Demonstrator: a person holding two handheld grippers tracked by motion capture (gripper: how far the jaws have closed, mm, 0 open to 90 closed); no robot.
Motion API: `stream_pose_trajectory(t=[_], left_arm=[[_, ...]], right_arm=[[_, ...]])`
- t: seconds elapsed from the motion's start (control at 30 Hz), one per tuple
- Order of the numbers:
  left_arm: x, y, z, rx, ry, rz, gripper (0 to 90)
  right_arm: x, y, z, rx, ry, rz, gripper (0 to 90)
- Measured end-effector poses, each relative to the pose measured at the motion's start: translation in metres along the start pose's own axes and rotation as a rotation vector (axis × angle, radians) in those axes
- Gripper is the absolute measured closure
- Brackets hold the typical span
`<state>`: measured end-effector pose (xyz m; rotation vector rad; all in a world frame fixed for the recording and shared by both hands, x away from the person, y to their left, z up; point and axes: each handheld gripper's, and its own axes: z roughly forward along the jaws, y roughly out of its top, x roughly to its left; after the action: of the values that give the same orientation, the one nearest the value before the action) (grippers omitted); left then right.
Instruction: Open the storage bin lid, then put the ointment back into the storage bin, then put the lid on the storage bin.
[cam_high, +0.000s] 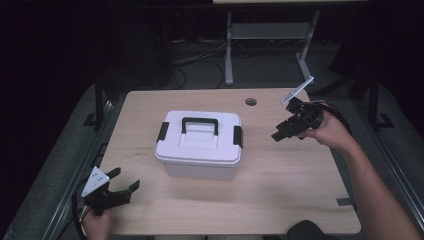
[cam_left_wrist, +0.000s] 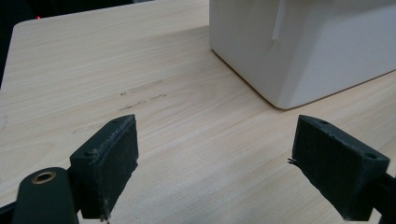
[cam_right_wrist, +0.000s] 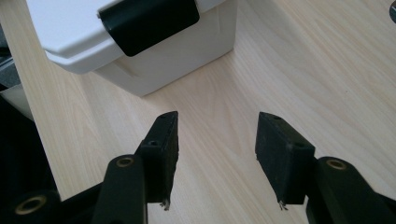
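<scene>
A white lidded storage box (cam_high: 200, 145) with a black handle (cam_high: 200, 124) and black side latches sits closed at the middle of the wooden table (cam_high: 280, 200). The right gripper (cam_high: 278, 134) hovers just beside the box's right latch (cam_high: 237, 136), jaws partly apart and empty. The left gripper (cam_high: 122, 184) rests near the table's front left corner, well apart from the box, jaws wide and holding nothing.

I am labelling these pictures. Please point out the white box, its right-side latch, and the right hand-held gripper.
white box (cam_high: 200, 162): high view, front wall.
right-side latch (cam_right_wrist: 148, 19): right gripper view, black clip face.
right hand-held gripper (cam_high: 278, 131): high view, between fingertips.
</scene>
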<state>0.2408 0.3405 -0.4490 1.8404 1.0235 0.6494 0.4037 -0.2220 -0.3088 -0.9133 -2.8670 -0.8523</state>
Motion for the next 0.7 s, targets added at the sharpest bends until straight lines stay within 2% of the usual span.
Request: stream_pose_trajectory(t=[0.7], left_arm=[[-0.0007,0.0011,0.0007,0.001,0.0,0.006,13.7]], right_arm=[[-0.0002,-0.0104,-0.0013,-0.004,-0.002,0.012,48.6]])
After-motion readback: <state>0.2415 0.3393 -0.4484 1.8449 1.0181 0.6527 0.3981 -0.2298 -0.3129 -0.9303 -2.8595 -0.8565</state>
